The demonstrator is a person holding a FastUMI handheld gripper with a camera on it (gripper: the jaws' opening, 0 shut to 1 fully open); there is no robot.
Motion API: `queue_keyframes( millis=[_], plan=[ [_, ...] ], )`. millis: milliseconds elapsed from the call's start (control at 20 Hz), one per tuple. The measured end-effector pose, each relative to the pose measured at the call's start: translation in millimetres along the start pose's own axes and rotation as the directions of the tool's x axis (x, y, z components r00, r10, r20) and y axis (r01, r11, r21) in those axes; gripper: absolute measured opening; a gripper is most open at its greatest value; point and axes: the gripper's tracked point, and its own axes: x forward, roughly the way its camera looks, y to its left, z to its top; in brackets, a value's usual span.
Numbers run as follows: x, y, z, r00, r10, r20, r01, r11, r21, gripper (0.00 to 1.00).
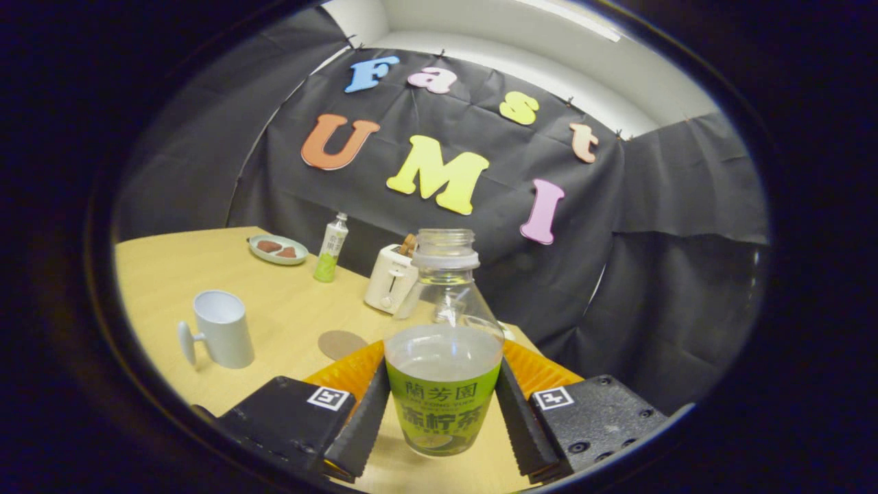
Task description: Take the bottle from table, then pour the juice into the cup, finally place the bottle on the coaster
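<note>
An uncapped clear bottle (443,357) with a green label and pale juice stands upright between my fingers, and my gripper (442,418) is shut on it, both pads pressing its labelled sides. The view is tilted. A white cup (221,329) with a handle stands on the wooden table (185,267), off to the left of the fingers. A round brown coaster (341,344) lies flat between the cup and the held bottle, just beyond my left finger (363,418).
A white toaster (391,278) with toast in it stands behind the bottle. Farther back are a second capped bottle (331,248) with a green base and a small plate (278,249) holding brown pieces. The table's far edge meets the black cloth wall.
</note>
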Motion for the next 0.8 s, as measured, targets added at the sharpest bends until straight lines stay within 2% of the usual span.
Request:
queue_keyframes(
  millis=[250, 500, 650, 800],
  plan=[
    [9, -3, 9, 0.995, -0.096, -0.012, 0.091, 0.973, -0.213, 0.83],
    [13, 13, 18, 0.991, -0.131, 0.002, 0.124, 0.927, -0.354, 0.83],
    [16, 22, 27, 0.988, -0.153, 0.031, 0.151, 0.888, -0.434, 0.83],
    [14, 32, 36, 0.983, -0.170, 0.072, 0.183, 0.833, -0.521, 0.83]
  ],
)
